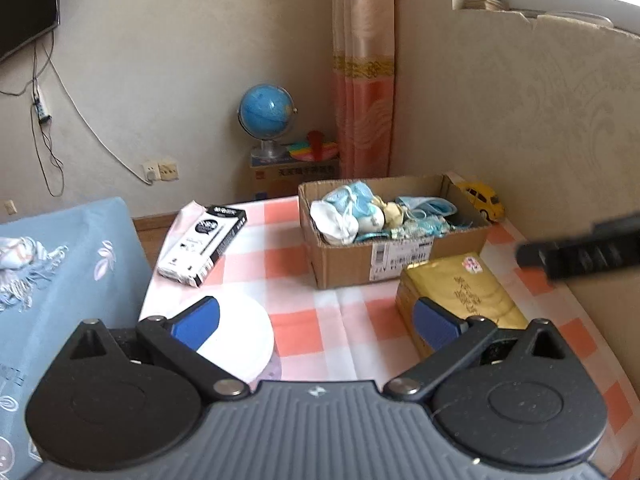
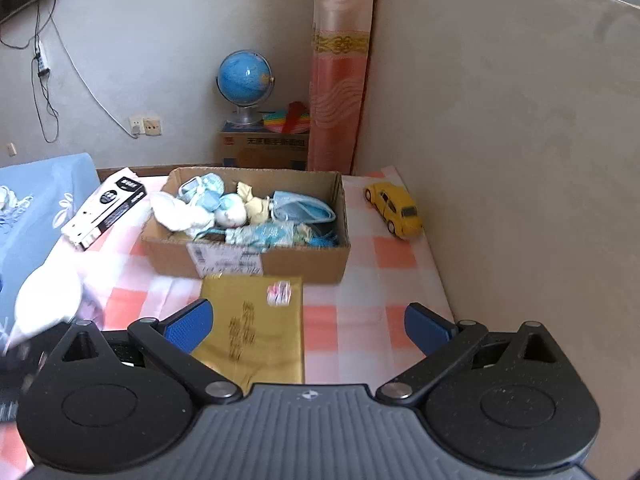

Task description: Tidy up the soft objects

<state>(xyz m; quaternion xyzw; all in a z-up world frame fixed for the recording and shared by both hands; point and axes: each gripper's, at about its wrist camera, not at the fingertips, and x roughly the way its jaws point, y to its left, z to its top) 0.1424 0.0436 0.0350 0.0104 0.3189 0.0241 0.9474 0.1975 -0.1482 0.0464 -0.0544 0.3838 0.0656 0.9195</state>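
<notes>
Tongs over the checked table
My left tongs point(image 1: 316, 322) and right tongs point(image 2: 308, 326) gape wide, empty; cardboard box point(image 2: 280, 264) of soft things at twelve o'clock.

Domestic room, likely a bedroom. Ahead of the tool: a checked pink-and-white cloth point(image 2: 360, 248), a globe point(image 1: 266, 110) on a carton, and a pink curtain point(image 1: 362, 72). Upper left: a wall-mounted television point(image 1: 24, 4) with trailing cables. Left: blue embroidered bedding point(image 1: 60, 264).
</notes>
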